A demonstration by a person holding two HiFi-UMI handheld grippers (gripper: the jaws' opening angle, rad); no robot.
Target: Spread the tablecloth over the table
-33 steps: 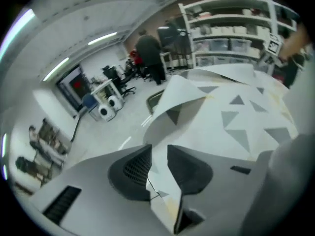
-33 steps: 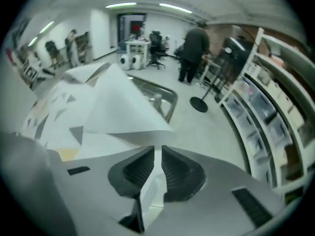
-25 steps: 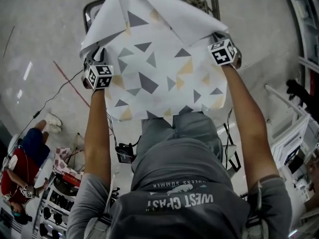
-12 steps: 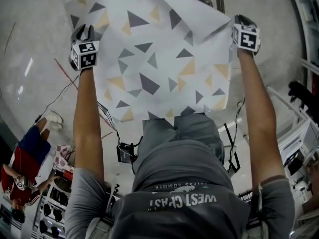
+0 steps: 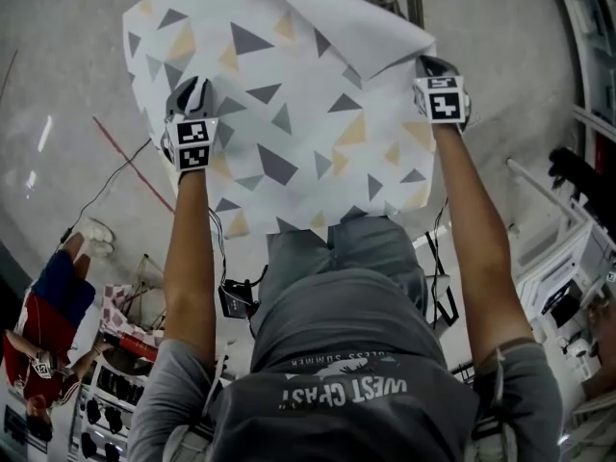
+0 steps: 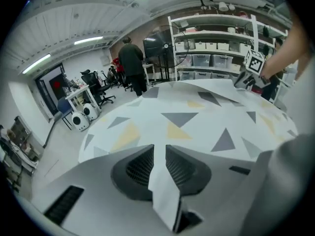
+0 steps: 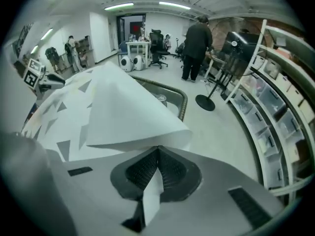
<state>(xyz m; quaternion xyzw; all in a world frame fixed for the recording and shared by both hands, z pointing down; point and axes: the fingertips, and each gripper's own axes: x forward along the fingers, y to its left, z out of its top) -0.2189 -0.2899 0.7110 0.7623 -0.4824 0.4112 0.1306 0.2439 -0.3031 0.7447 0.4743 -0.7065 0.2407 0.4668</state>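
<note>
Tablecloth (image 5: 289, 114) raised above table (image 5: 418, 3), right corner folded over; left gripper (image 6: 158, 168), right gripper (image 7: 156, 168) each pinching cloth edge.

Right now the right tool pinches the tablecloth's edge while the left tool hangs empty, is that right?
Not quite. The left tool is not empty: the left gripper view shows its jaws closed on a strip of the tablecloth. The right tool does pinch the edge, as you said.
</note>
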